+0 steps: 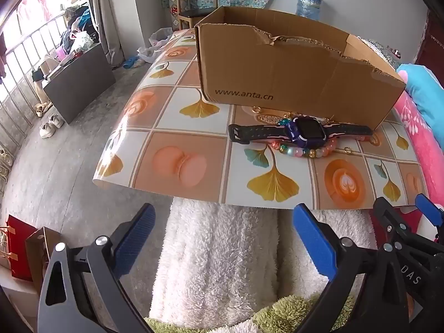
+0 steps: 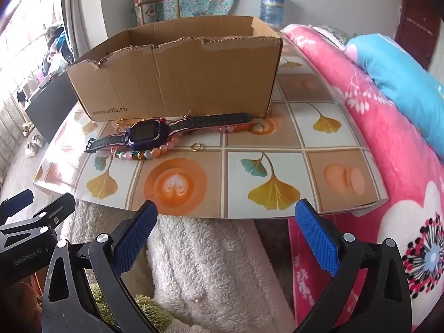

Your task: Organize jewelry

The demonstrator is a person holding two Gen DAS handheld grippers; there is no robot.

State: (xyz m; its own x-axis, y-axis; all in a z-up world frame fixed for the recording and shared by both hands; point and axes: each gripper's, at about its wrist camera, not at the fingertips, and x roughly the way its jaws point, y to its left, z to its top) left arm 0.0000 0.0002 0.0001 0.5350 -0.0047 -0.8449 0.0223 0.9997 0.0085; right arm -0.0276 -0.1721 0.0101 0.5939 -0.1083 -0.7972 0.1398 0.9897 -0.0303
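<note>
A purple smartwatch with a dark strap lies on the patterned mat, on top of a pink and coloured bead bracelet. Small gold rings lie beside them. An open cardboard box stands just behind. In the right wrist view the watch, the beads, a gold ring and the box show too. My left gripper is open and empty, short of the mat's near edge. My right gripper is open and empty beside it.
The mat rests on a white fluffy blanket. A pink floral blanket and a blue pillow lie to the right. To the left is bare floor with shoes and a dark board.
</note>
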